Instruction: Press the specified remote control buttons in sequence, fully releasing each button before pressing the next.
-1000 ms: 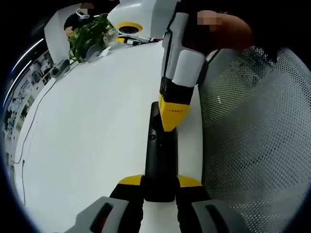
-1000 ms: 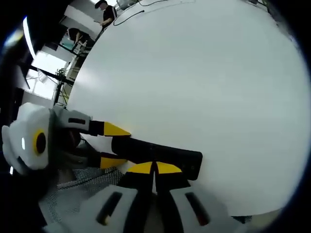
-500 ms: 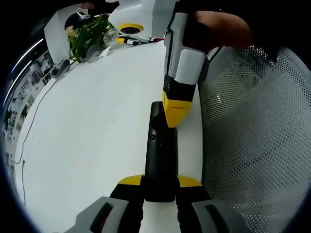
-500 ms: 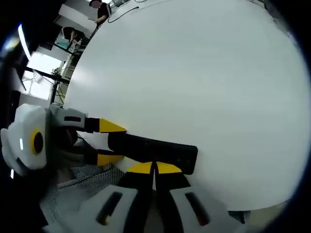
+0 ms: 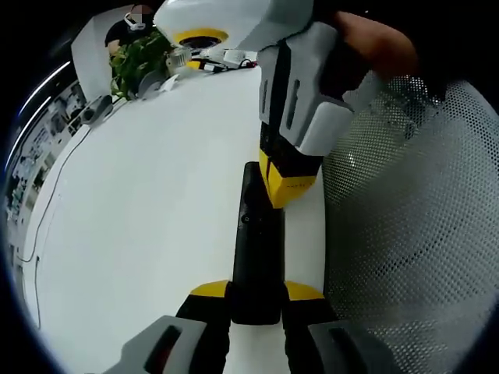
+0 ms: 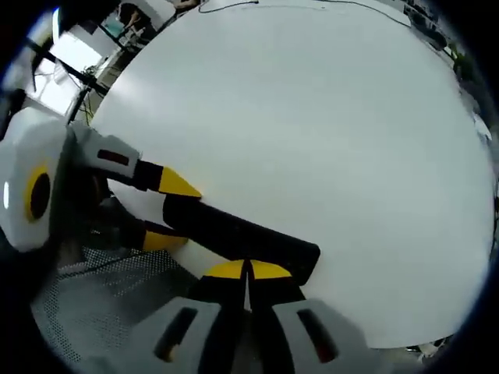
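A long black remote control [image 5: 256,257] lies lengthwise on the white table [image 5: 156,202], close to its right edge. My left gripper [image 5: 257,292] is shut on the remote's near end, one yellow tip on each side. My right gripper [image 5: 284,195] comes down from above with its yellow tips together, resting on the remote's far half. In the right gripper view the right gripper [image 6: 248,270] is shut, its tips over the remote control [image 6: 234,234] near its free end. The left gripper [image 6: 168,210] holds the other end at the left.
A mesh chair back [image 5: 405,234] stands just past the table's right edge. A green plant [image 5: 140,58] and small items sit at the table's far end. A thin cable [image 5: 39,226] runs along the left side. A person's hand [image 5: 374,47] holds the right gripper.
The right gripper has tilted and its body leans closer to the left camera, with its tips staying on the remote's far half. The right gripper view has rolled. The remote and left gripper stay put.
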The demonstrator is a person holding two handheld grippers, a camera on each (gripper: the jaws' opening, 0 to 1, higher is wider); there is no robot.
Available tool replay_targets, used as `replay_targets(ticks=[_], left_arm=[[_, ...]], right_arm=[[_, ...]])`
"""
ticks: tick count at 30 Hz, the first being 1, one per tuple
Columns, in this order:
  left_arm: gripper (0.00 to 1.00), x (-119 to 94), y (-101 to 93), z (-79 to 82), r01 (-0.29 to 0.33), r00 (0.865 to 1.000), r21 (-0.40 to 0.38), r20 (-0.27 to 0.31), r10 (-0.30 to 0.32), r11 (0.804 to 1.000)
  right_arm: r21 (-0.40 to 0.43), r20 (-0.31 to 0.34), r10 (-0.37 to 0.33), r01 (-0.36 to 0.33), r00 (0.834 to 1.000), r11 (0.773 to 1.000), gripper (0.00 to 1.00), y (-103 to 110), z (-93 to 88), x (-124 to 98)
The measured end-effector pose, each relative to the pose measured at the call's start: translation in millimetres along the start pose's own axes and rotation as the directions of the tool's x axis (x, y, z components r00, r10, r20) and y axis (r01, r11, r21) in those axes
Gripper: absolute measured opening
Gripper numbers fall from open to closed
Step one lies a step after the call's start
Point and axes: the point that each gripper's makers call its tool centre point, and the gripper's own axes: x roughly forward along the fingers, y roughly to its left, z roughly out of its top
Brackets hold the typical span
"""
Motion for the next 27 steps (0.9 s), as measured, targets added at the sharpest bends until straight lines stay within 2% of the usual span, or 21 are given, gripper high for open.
replay_targets(ticks=[8, 12, 20, 22, 27], left_arm=[[0.25, 0.1, -0.2, 0.2, -0.004, 1.000, -0.003, -0.001, 0.004, 1.000], [0.25, -0.1, -0.1, 0.2, -0.005, 1.000, 0.001, -0.001, 0.005, 1.000], [0.25, -0.4, -0.4, 0.1, -0.004, 1.000, 0.007, -0.002, 0.004, 1.000], [0.25, -0.6, -0.4, 0.1, -0.004, 1.000, 0.006, 0.000, 0.004, 1.000], [0.25, -0.7, -0.2, 0.0, -0.004, 1.000, 0.008, 0.000, 0.004, 1.000]], right_arm=[[-0.089, 0.019, -0.030, 0.032, 0.999, 0.996, 0.00, -0.4, -0.4, -0.6], [-0.075, 0.024, -0.017, 0.019, 1.000, 0.997, 0.00, -2.3, -0.4, -1.2], [0.080, 0.042, 0.083, -0.086, 0.996, 0.993, 0.00, -3.2, 0.4, -2.9], [0.117, 0.039, 0.091, -0.095, 0.995, 0.989, 0.00, -3.5, -0.5, -3.6], [0.139, 0.066, 0.060, -0.069, 0.996, 0.988, 0.00, -11.7, 3.1, -8.7]])
